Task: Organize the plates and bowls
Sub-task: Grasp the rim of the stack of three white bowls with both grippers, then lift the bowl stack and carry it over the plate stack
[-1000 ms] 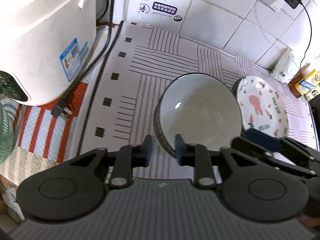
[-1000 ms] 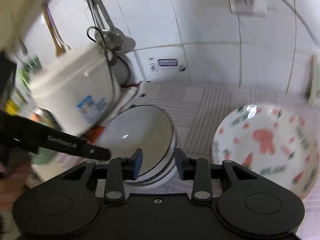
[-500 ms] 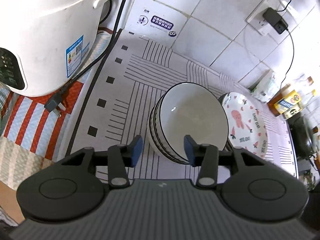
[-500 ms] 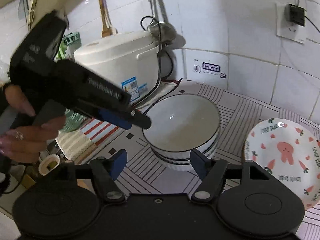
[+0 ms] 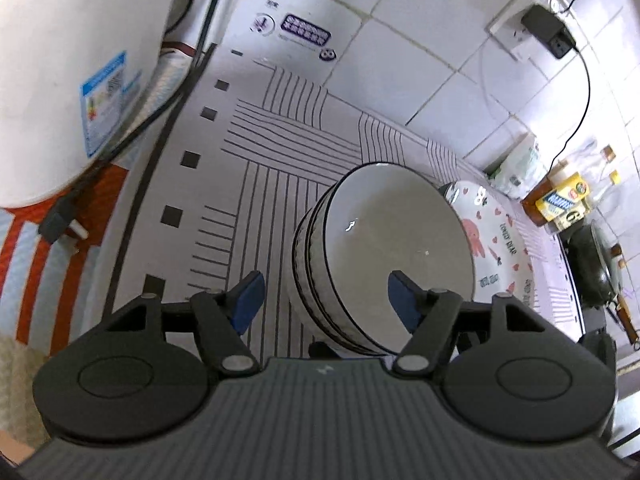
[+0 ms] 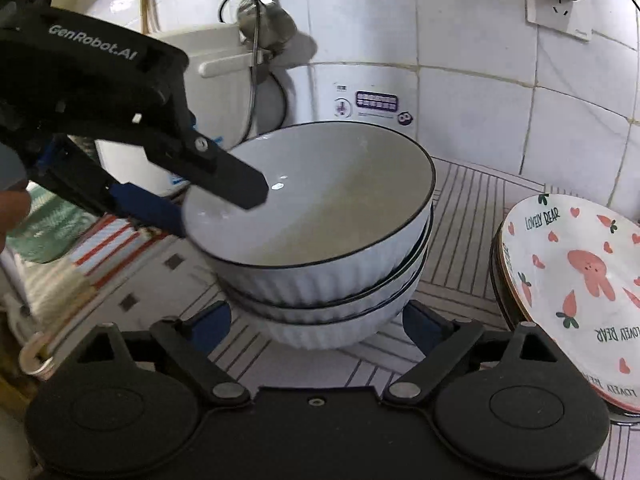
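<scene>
A stack of white ribbed bowls with dark rims (image 6: 320, 240) stands on the striped mat; it also shows in the left wrist view (image 5: 380, 256). A stack of plates topped by a "Lovely Bear" plate (image 6: 580, 280) lies to its right, also in the left wrist view (image 5: 496, 240). My left gripper (image 5: 326, 302) is open, its fingers straddling the near rim of the bowl stack; one finger (image 6: 224, 176) reaches over the top bowl's left rim. My right gripper (image 6: 316, 324) is open, its fingers on either side of the lowest bowl.
A white rice cooker (image 5: 68, 80) with cord and plug (image 5: 60, 224) stands left of the mat. A tiled wall with a socket and charger (image 5: 544, 32) is behind. Bottles and a pan (image 5: 596, 268) sit far right. A striped cloth (image 6: 100, 248) lies at left.
Both grippers opened wide and moved in close to the bowl stack. The left gripper now reaches over the top bowl's rim; the right sits low at the stack's base.
</scene>
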Motion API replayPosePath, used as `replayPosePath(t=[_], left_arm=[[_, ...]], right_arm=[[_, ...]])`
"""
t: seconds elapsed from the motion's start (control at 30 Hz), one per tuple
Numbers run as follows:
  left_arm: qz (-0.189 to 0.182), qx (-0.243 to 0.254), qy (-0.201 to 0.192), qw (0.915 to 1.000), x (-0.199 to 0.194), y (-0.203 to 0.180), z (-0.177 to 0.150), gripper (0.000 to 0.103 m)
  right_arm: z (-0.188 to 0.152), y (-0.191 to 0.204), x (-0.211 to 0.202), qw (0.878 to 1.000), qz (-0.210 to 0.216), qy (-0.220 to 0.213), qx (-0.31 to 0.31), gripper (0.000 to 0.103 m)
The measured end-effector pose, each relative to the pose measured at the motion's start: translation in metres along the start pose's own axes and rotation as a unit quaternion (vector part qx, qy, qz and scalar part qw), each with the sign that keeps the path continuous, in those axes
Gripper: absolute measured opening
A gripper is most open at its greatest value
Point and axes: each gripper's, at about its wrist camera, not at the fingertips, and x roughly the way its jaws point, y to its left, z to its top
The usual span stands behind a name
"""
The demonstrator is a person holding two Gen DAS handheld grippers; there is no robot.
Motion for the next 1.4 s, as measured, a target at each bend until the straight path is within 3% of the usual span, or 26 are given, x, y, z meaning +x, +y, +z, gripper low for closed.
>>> replayPosePath(t=[0.3, 0.6, 0.83, 1.0, 1.4], left_arm=[[-0.006, 0.032, 0.013, 0.9994, 0.026, 0.006, 0.005, 0.060], [-0.023, 0.008, 0.006, 0.9997, 0.040, 0.008, 0.004, 0.053], [-0.022, 0.047, 0.012, 0.9986, 0.033, 0.002, -0.001, 0.051], [-0.005, 0.072, 0.006, 0.9973, 0.023, -0.010, -0.005, 0.051], [-0.024, 0.096, 0.002, 0.9950, 0.000, -0.047, 0.007, 0.052]], right_arm=[[0.001, -0.005, 0.021, 1.000, 0.008, -0.009, 0.004, 0.101], [0.010, -0.013, 0.035, 0.999, 0.042, 0.006, 0.006, 0.103], [0.013, -0.012, 0.038, 0.998, 0.053, 0.015, -0.029, 0.102], [0.007, -0.010, 0.033, 0.998, 0.055, -0.001, -0.041, 0.102], [0.009, -0.018, -0.011, 0.997, 0.044, -0.061, -0.013, 0.102]])
